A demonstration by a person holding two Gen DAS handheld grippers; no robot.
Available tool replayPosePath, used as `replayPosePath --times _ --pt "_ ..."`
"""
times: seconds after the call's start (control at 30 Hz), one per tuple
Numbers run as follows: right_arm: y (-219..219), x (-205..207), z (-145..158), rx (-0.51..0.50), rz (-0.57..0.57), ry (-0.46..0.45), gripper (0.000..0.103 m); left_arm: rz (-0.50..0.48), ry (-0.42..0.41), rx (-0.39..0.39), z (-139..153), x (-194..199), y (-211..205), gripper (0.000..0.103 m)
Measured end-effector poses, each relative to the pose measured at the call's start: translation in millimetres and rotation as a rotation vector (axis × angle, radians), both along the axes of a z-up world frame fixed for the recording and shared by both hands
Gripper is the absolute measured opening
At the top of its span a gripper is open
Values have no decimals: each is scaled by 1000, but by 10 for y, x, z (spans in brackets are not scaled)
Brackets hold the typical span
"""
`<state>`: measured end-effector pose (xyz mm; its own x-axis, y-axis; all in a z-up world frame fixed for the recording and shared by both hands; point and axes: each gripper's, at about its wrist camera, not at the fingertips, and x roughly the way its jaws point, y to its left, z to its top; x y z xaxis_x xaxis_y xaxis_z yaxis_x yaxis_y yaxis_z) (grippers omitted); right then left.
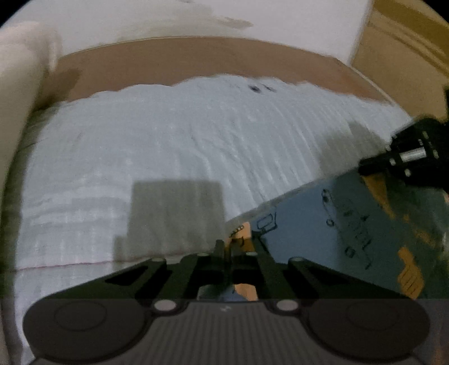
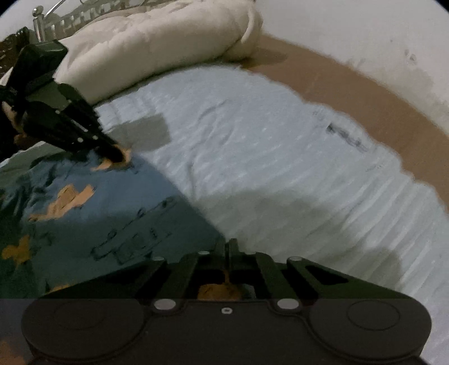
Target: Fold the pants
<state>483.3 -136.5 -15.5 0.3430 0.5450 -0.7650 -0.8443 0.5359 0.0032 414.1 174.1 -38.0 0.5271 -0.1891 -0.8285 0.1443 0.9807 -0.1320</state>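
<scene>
The pants (image 1: 350, 224) are blue-grey with orange patches and dark print, stretched over the white bedsheet (image 1: 168, 146). In the left wrist view my left gripper (image 1: 233, 244) is shut on an edge of the pants. My right gripper (image 1: 373, 164) shows at the right, pinching the far edge. In the right wrist view the pants (image 2: 98, 210) fill the lower left. My right gripper (image 2: 228, 247) is shut on their edge. My left gripper (image 2: 120, 155) holds an orange-printed corner at the left.
A cream quilt (image 2: 157, 45) is bunched at the head of the bed. A brown band (image 1: 196, 59) runs along the bed's far side below a white wall (image 1: 168, 19). A metal bed frame (image 2: 39, 19) stands at top left.
</scene>
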Motion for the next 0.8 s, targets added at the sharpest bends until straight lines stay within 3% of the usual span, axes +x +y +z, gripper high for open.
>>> replayPosePath --times 0.17,0.33,0.4,0.47,0.5,0.53,0.57,0.67,0.7,0.73,0.8 --pt "151 169 115 19 -71 -117 0 84 -40 3 102 89 106 2" --pt "237 325 -69 32 -78 -45 2 65 15 11 -128 89 116 11" --pt "179 304 -61 63 -54 -17 18 61 -2 11 -112 53 146 25" --pt "120 280 -18 72 -28 -4 39 64 -13 16 -108 43 181 55" --pt "119 272 -10 68 -19 -2 46 67 -15 22 -108 25 181 56" --pt "97 278 -9 65 -10 8 57 66 -10 22 -111 18 202 54" --pt "78 276 -23 64 0 28 62 64 -1 16 -138 20 215 45" --pt "109 267 -184 0 -8 75 62 73 11 -20 -164 27 243 19" --pt "125 242 -240 -23 -20 68 60 89 10 -32 -163 35 245 16" --pt "141 205 -266 -25 -37 50 55 112 13 -44 -152 35 247 10" --pt "137 160 -271 13 -92 40 27 149 4 -64 -104 7 226 5"
